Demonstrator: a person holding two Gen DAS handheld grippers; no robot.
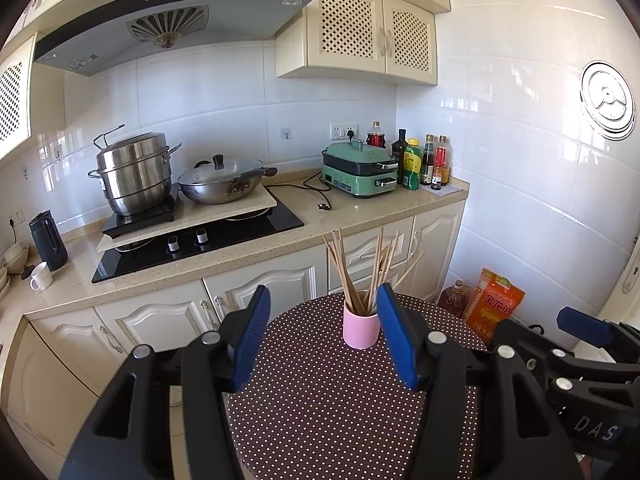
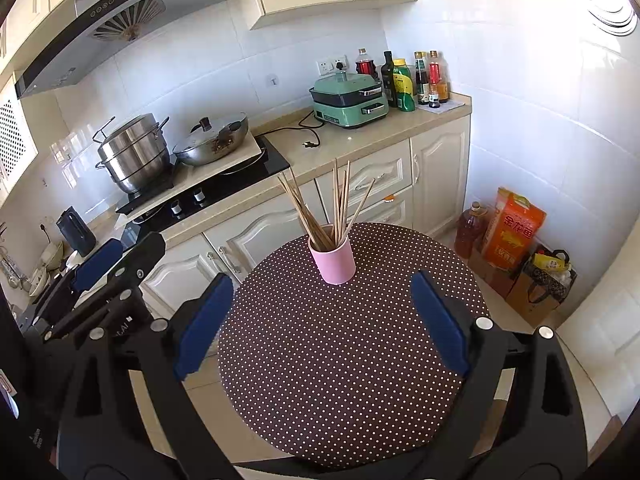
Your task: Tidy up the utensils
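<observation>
A pink cup (image 1: 361, 329) (image 2: 333, 261) stands upright near the far edge of a round brown polka-dot table (image 1: 340, 408) (image 2: 348, 360). Several wooden chopsticks (image 1: 362, 270) (image 2: 326, 206) stand in it, fanned out. My left gripper (image 1: 324, 300) is open and empty, held above the table short of the cup. My right gripper (image 2: 322, 288) is open and empty, its blue pads wide apart, also short of the cup. The right gripper also shows in the left wrist view (image 1: 588, 330), and the left gripper in the right wrist view (image 2: 98, 264).
Behind the table runs a kitchen counter (image 1: 320, 228) with a steamer pot (image 1: 134, 172), a wok (image 1: 220, 182), a green electric cooker (image 1: 360, 170) and sauce bottles (image 1: 424, 160). An oil bottle (image 2: 470, 230), an orange rice bag (image 2: 512, 228) and a paper bag (image 2: 544, 284) stand on the floor at right.
</observation>
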